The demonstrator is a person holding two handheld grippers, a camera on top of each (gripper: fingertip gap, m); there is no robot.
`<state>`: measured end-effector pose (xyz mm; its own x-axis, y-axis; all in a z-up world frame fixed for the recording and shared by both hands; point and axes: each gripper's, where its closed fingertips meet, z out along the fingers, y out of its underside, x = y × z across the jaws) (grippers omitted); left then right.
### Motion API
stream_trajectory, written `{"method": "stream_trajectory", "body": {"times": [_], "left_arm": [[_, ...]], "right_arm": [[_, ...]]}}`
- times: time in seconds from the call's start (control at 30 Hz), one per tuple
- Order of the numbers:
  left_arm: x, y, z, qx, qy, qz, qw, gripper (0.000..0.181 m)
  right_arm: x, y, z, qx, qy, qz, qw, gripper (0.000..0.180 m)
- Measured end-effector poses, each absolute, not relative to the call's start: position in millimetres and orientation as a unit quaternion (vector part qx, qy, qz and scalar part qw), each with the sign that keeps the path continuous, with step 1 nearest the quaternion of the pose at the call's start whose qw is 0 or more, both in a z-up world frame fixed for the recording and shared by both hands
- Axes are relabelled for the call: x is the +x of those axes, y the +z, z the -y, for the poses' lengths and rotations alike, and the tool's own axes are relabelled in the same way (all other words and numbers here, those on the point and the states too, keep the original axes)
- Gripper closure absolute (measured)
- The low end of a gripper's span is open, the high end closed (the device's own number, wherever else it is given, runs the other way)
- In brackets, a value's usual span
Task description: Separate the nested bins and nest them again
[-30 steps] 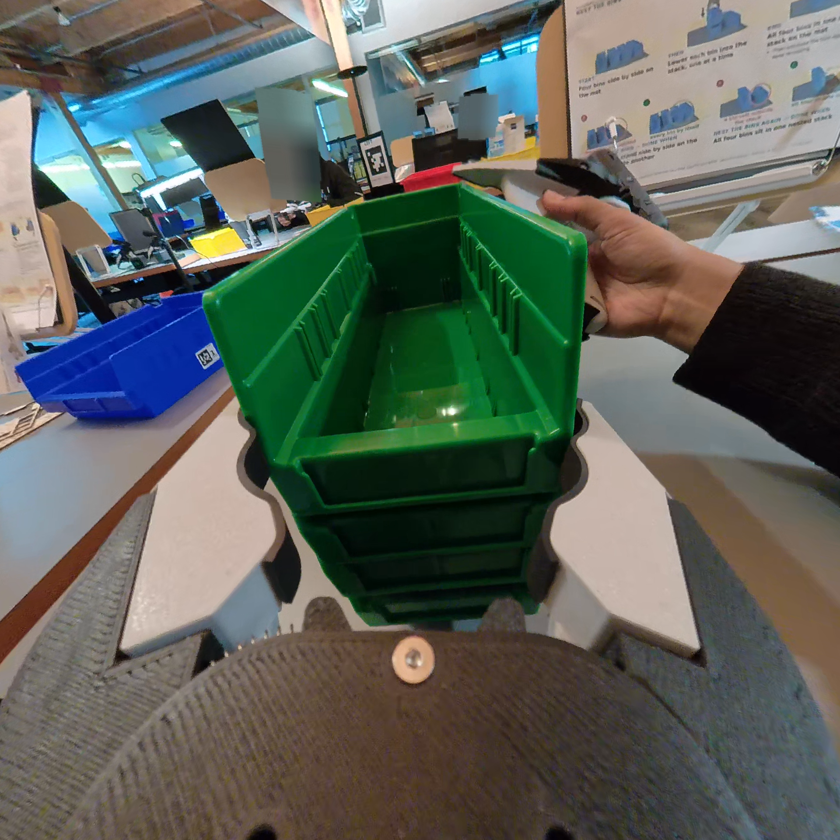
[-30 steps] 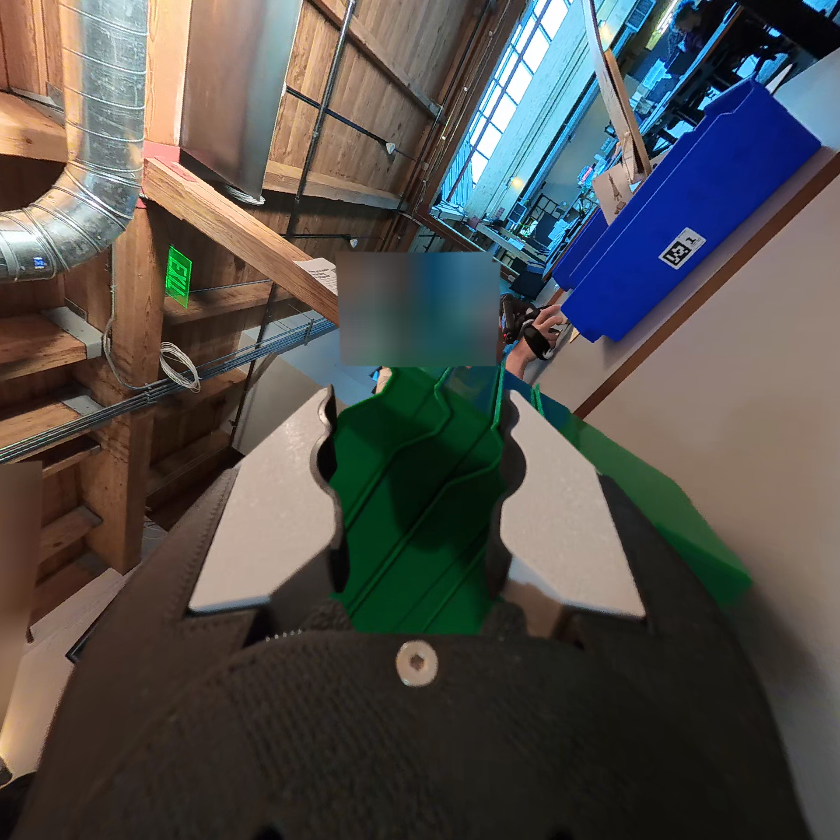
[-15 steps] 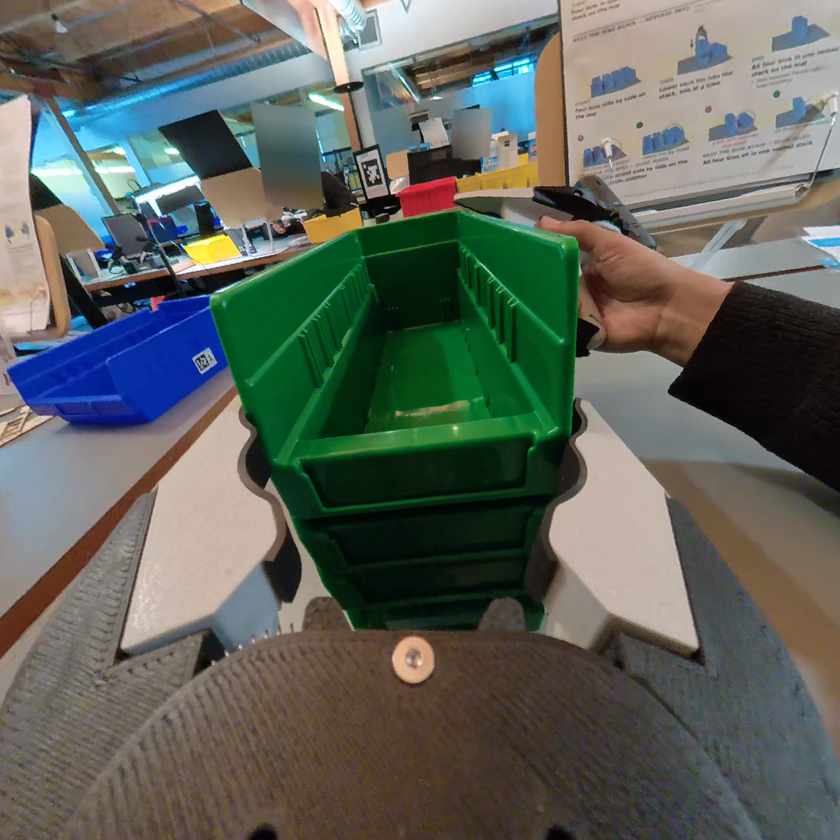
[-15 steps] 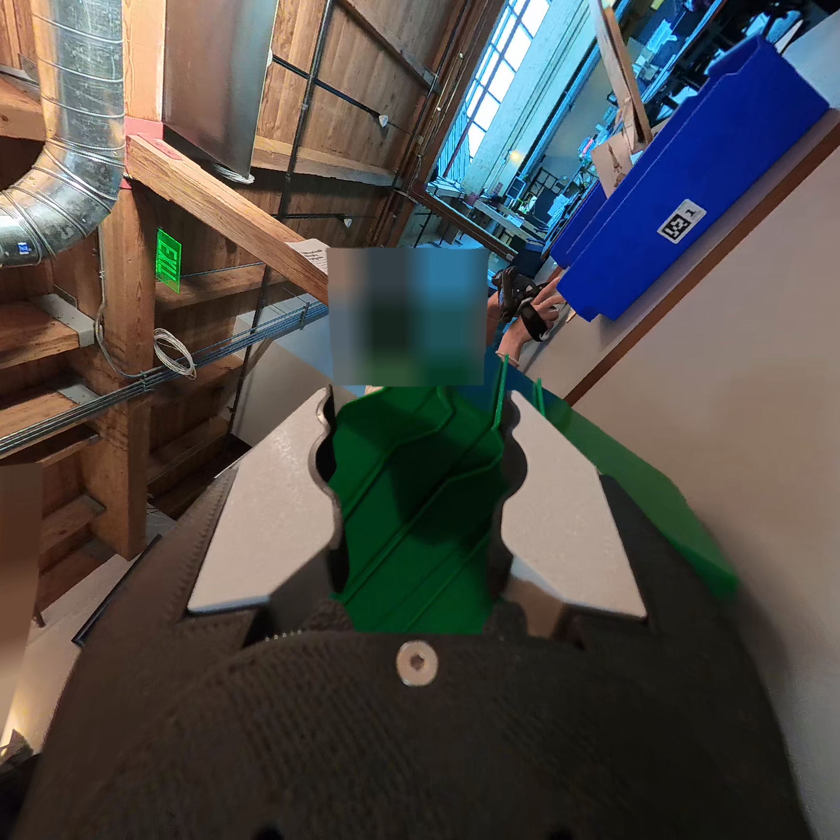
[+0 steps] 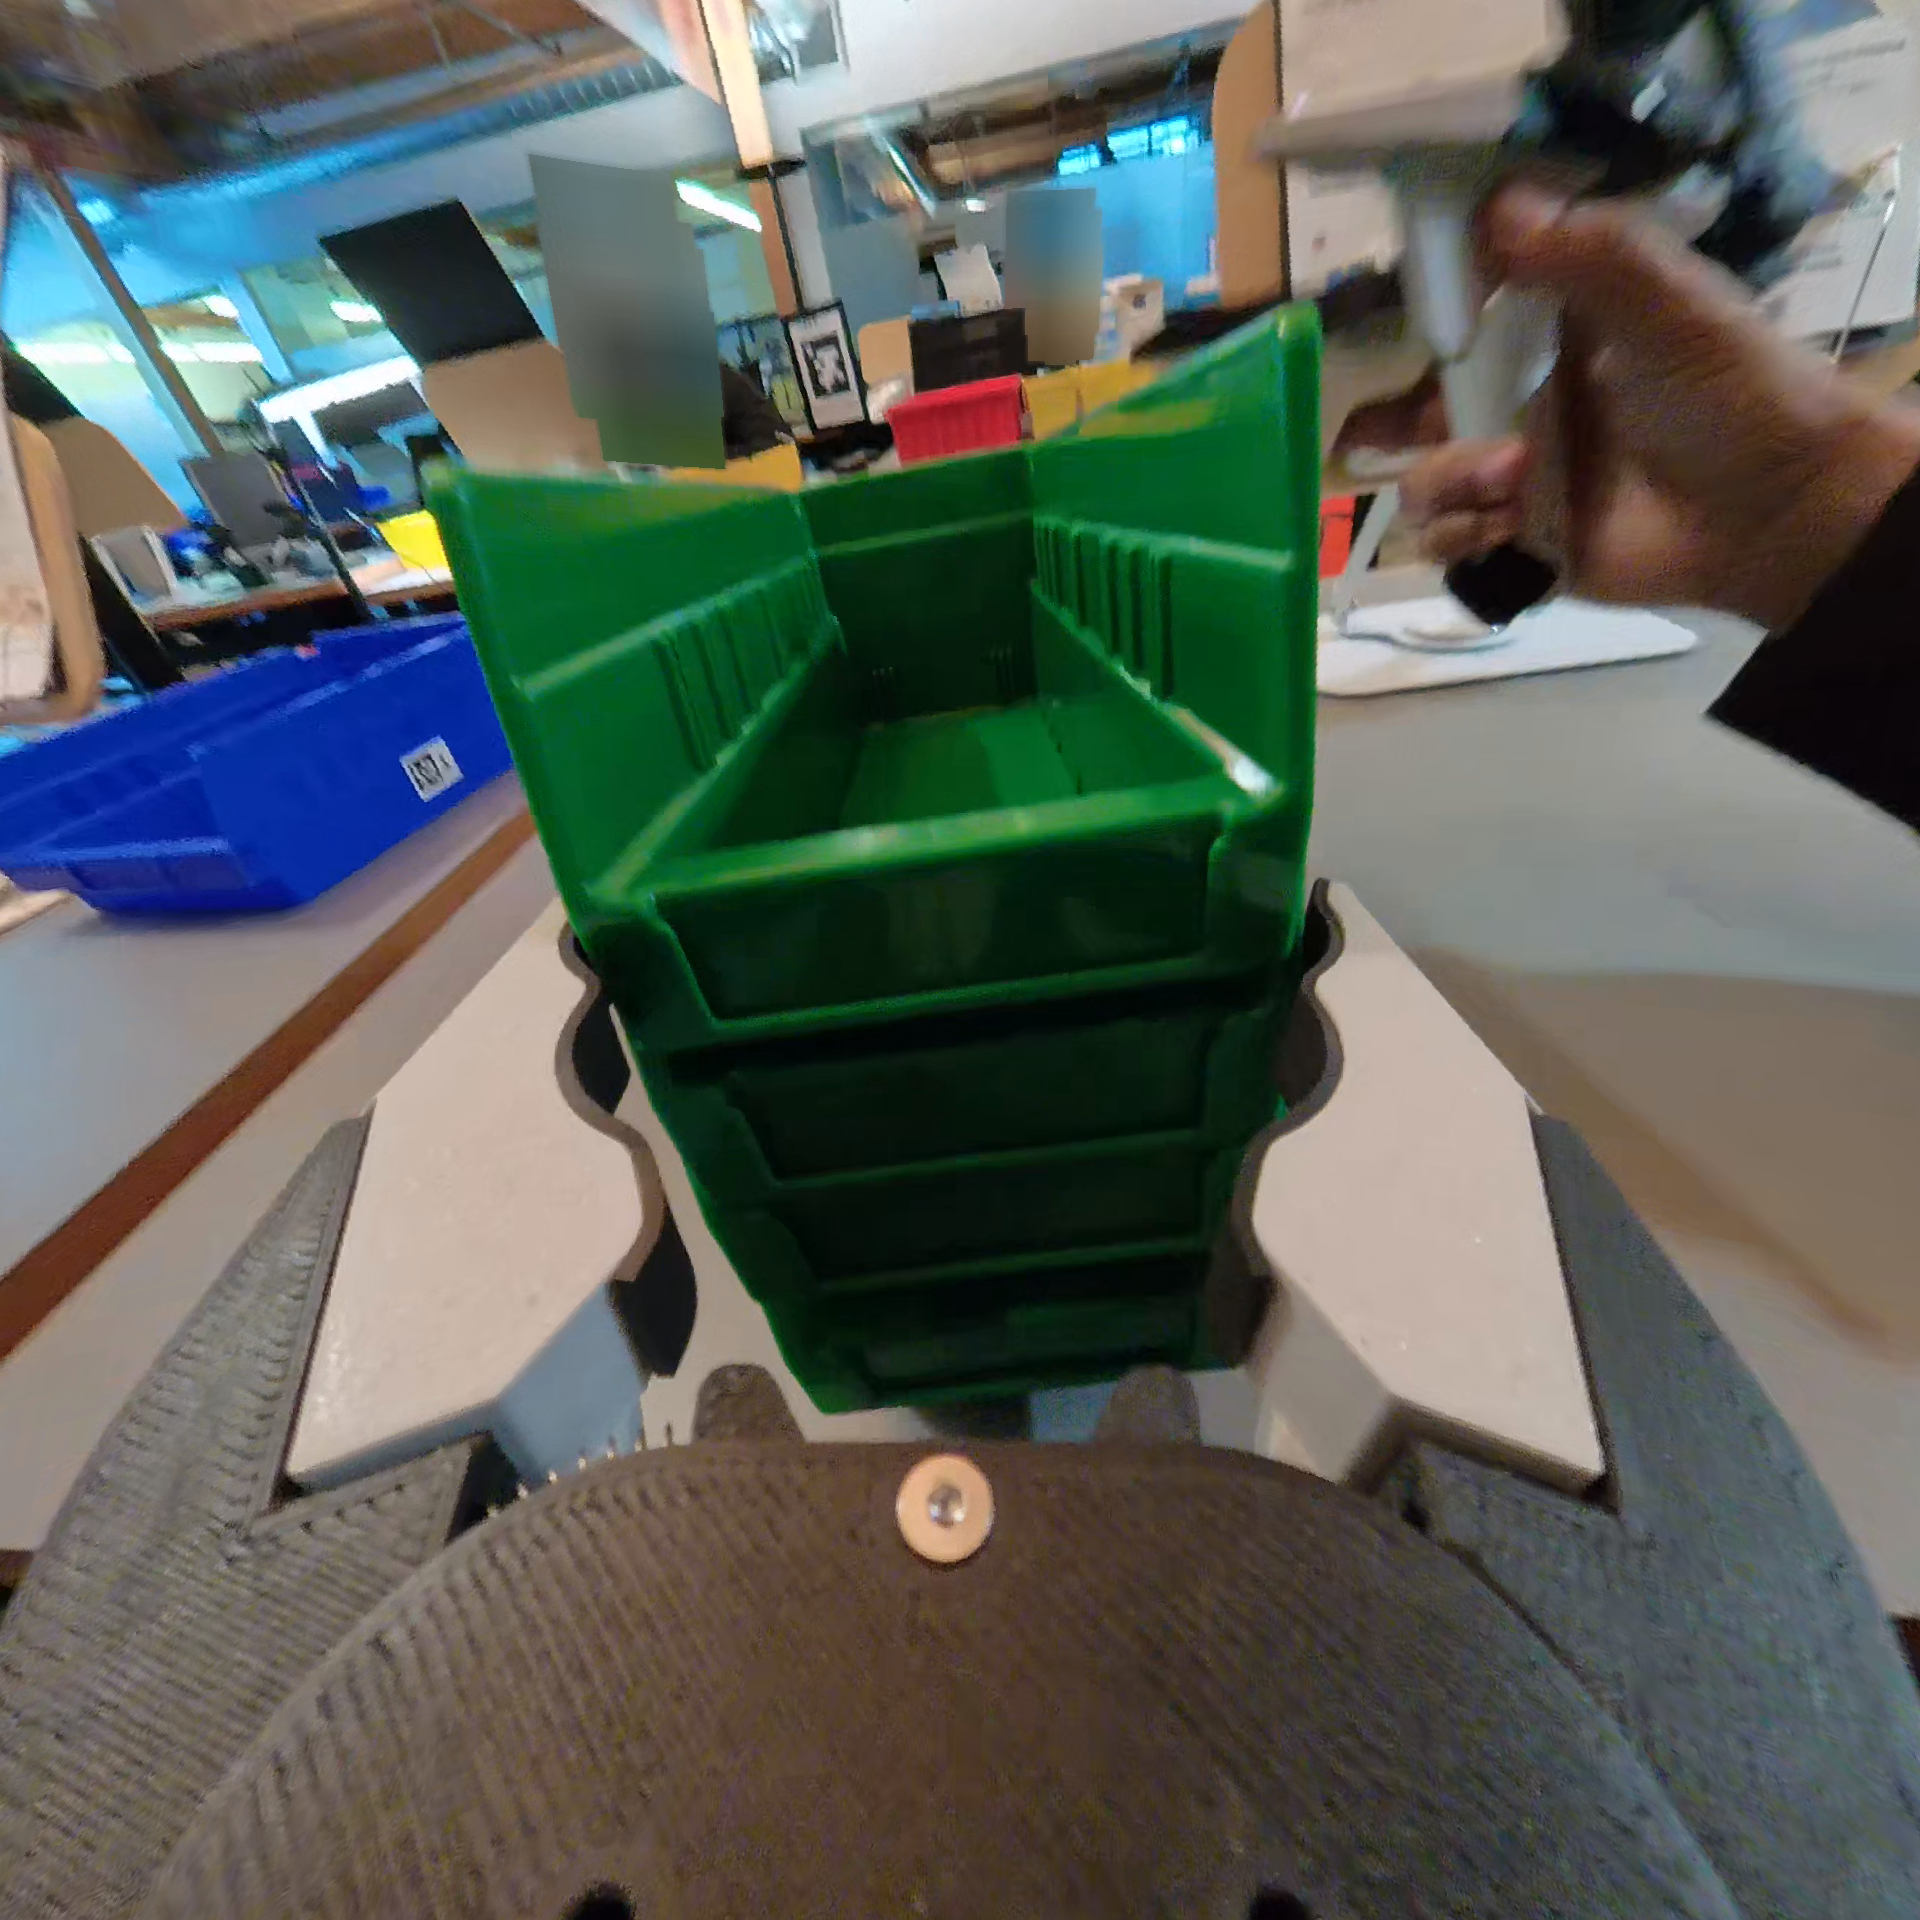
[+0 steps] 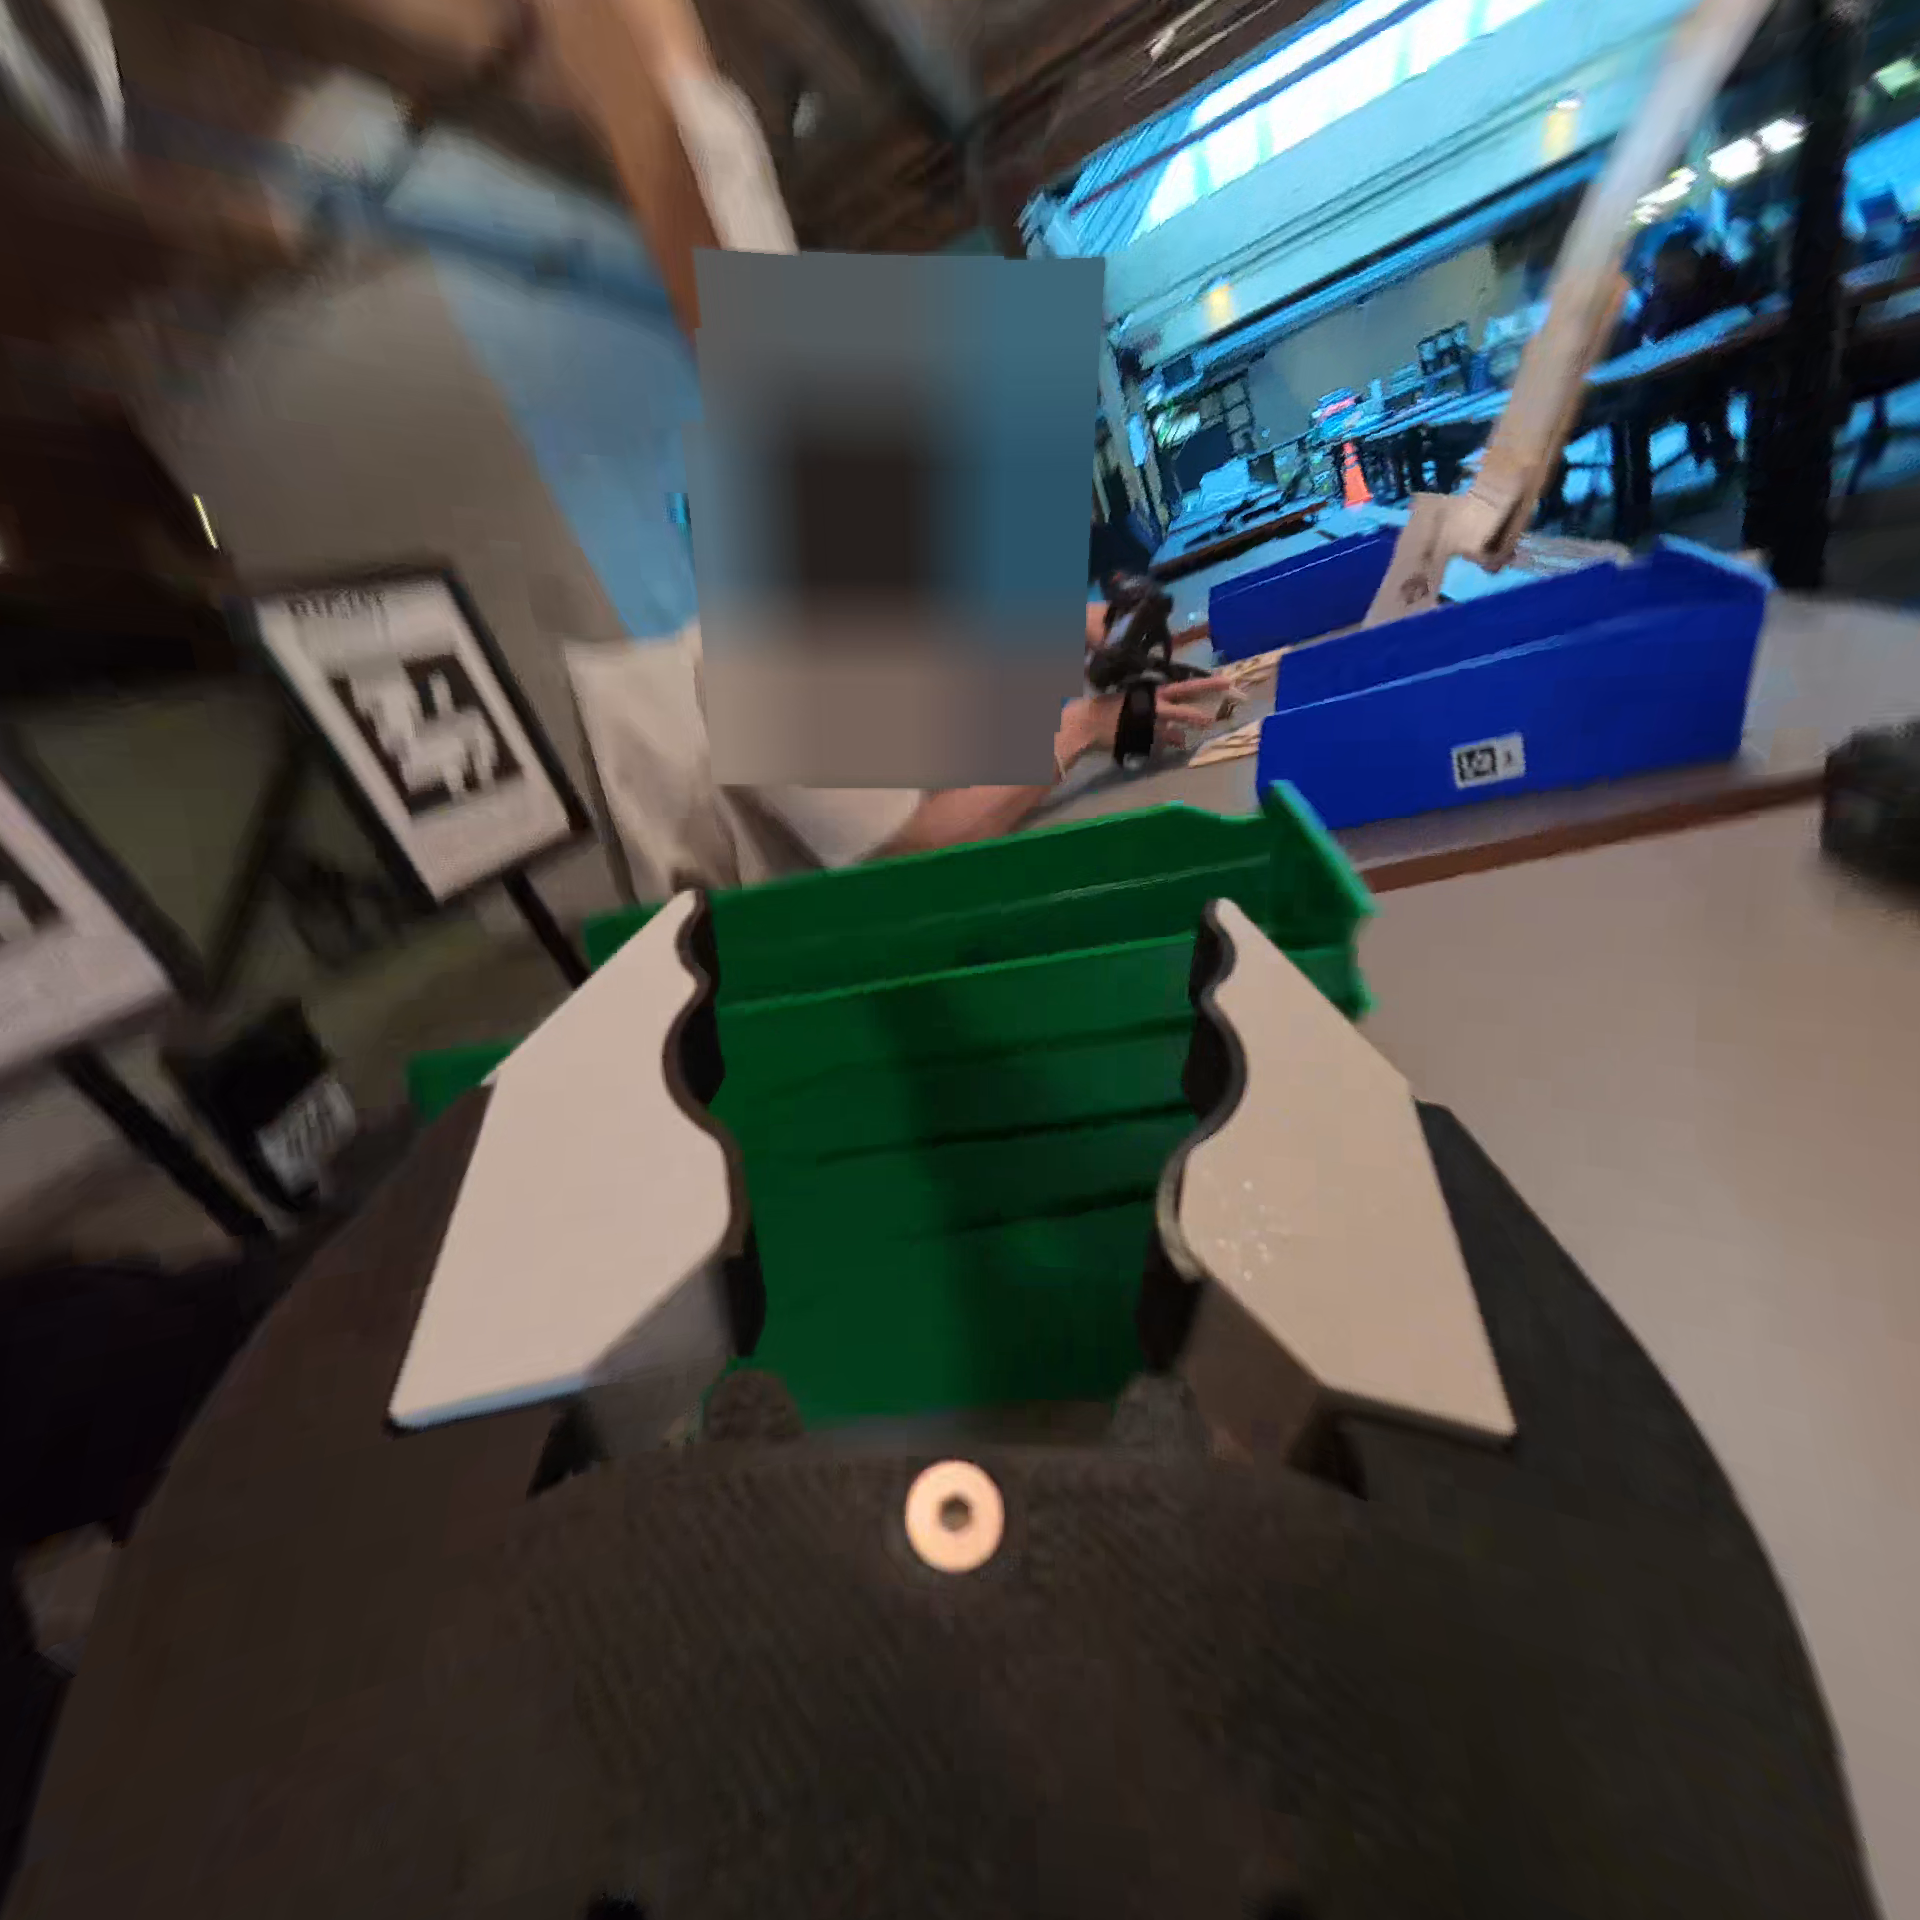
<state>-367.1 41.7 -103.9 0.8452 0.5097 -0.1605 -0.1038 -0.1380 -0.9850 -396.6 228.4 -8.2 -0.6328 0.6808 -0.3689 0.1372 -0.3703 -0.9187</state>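
Green moulded plastic, a stack of four nested open-topped storage bins [image 5: 935, 935] fills the middle of both wrist views, standing at the edge of a pale grey tabletop [image 5: 1558, 852]. The left gripper [image 5: 940, 1091] has its two grey fingers spread to the width of the stack's short front end, the black inner pads set against the lower bins on either side. The top bin looks slightly raised at its far end, though motion blur leaves that unclear. In the right wrist view, the right gripper [image 6: 956, 1122] faces the stack's stepped long side, its fingers set apart with the green ledges showing between them; whether the pads actually touch the plastic cannot be told from the blurred frame. In the left wrist view the same tool appears above and to the right of the stack, clear of its rim, held in a hand [image 5: 1662, 447] with a dark sleeve. A brown wooden strip [image 5: 260, 1070] edges the grey surface. Beyond it sit long blue plastic bins [image 5: 260, 790] bearing a small white square tag. Farther off, a red bin [image 5: 956, 416], yellow bins, a framed black-and-white marker [image 5: 826, 364] and cluttered workbenches fill an open workshop under exposed ceiling beams.
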Motion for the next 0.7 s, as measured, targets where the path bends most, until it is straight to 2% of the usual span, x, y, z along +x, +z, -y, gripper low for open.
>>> {"method": "stream_trajectory", "body": {"times": [0.13, 0.27, 0.37, 0.4, 0.5, 0.57, 0.67, 0.7], "left_arm": [[-368.8, -123.1, -43.3, -0.737, 0.225, 0.148, 0.620, 0.049], [-367.5, -132.2, -40.7, -0.752, 0.220, 0.147, 0.604, 0.049], [-366.6, -152.5, -36.9, -0.776, 0.189, 0.155, 0.581, 0.049], [-366.6, -159.2, -35.6, -0.785, 0.180, 0.154, 0.573, 0.049], [-364.8, -166.1, -37.9, -0.790, 0.156, 0.157, 0.572, 0.048], [-364.1, -168.7, -41.1, -0.790, 0.151, 0.164, 0.571, 0.042], [-365.1, -184.3, -43.2, -0.809, 0.147, 0.165, 0.544, 0.037], [-365.9, -191.0, -44.0, -0.816, 0.140, 0.170, 0.535, 0.032]], "right_arm": [[-355.2, -9.5, -153.0, -0.255, 0.589, 0.704, 0.305, 0.093], [-342.5, -25.2, -100.1, -0.109, 0.402, 0.820, 0.393, 0.091], [-341.8, -40.1, -73.9, 0.017, 0.282, 0.860, 0.425, 0.102], [-340.0, -48.0, -66.5, 0.048, 0.254, 0.875, 0.408, 0.107], [-339.8, -78.9, -67.0, 0.083, 0.137, 0.935, 0.317, 0.104], [-341.4, -89.5, -69.1, 0.098, 0.077, 0.956, 0.265, 0.107], [-341.8, -94.6, -57.4, 0.126, 0.043, 0.970, 0.203, 0.144], [-339.7, -97.3, -57.8, 0.135, 0.022, 0.976, 0.172, 0.150]]}}
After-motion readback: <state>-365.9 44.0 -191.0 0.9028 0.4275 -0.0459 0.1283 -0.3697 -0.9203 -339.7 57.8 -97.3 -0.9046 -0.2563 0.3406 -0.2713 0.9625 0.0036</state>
